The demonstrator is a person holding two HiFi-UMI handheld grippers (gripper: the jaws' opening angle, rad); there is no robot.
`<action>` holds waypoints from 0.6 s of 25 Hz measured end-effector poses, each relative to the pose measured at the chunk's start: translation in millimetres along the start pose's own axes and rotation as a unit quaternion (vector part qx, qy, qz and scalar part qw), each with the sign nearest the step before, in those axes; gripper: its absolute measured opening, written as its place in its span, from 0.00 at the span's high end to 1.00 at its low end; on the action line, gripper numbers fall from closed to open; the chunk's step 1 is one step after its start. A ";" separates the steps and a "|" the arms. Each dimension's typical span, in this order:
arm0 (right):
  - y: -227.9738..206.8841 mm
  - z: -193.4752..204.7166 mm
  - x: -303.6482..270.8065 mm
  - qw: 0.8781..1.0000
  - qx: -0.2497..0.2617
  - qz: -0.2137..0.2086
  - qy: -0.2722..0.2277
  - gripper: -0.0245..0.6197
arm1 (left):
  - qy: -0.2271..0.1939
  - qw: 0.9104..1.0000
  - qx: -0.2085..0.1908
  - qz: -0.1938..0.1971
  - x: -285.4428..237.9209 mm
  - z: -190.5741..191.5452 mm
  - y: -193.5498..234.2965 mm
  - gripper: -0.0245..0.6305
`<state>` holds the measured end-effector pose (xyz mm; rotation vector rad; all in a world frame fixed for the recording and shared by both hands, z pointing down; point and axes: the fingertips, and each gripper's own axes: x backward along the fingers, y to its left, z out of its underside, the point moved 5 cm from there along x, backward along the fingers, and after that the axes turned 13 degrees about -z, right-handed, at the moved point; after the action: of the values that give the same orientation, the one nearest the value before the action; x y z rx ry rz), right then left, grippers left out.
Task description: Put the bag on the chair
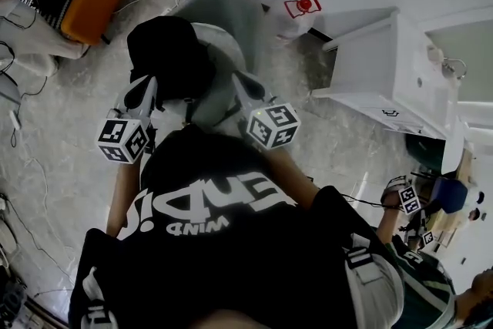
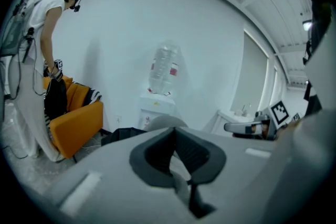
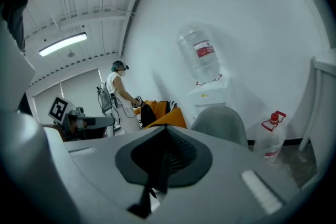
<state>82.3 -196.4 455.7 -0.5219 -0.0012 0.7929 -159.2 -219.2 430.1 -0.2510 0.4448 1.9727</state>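
**Q:** Fig. 1. What do the two grippers have in hand?

**A:** Left gripper (image 2: 175, 134): jaws together, pinching a thin dark strap (image 2: 195, 200) that hangs below them. Right gripper (image 3: 167, 136): jaws likewise closed on a dark strap of its own. In the head view they flank the black bag (image 1: 169, 50), one on either side.

**Q:** Where does the bag sit?

**A:** Over the seat of the grey chair (image 1: 227, 11), in front of the backrest. Whether it rests on the seat or hangs just above it cannot be told.

**Q:** How should it handle?

**A:** Judged soft and slumping, since its outline is rounded and without stiff edges. It looks moderately light, though its contents are not visible. Held by the straps alone, it would likely sag and swing between the two grips. The straps are the natural purchase, and a hold close to where they join the body would steady it. The fabric looks matte and unlikely to slip.
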 end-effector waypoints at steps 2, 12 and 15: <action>-5.3 -0.3 1.3 1.000 -0.001 0.011 -0.002 0.96 | -0.001 1.000 -0.005 -0.008 -2.3 1.3 -0.4 0.96; -10.7 1.7 5.4 1.000 0.006 0.017 0.013 0.96 | -0.007 1.000 -0.002 -0.024 -3.0 1.2 -4.5 0.96; -9.4 3.2 7.0 1.000 0.006 0.016 0.015 0.96 | -0.008 1.000 0.003 -0.026 -0.7 2.4 -5.7 0.96</action>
<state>93.0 -195.6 461.3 -0.5229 0.0406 0.8156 -153.7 -216.6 431.4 -0.2418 0.4298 1.9221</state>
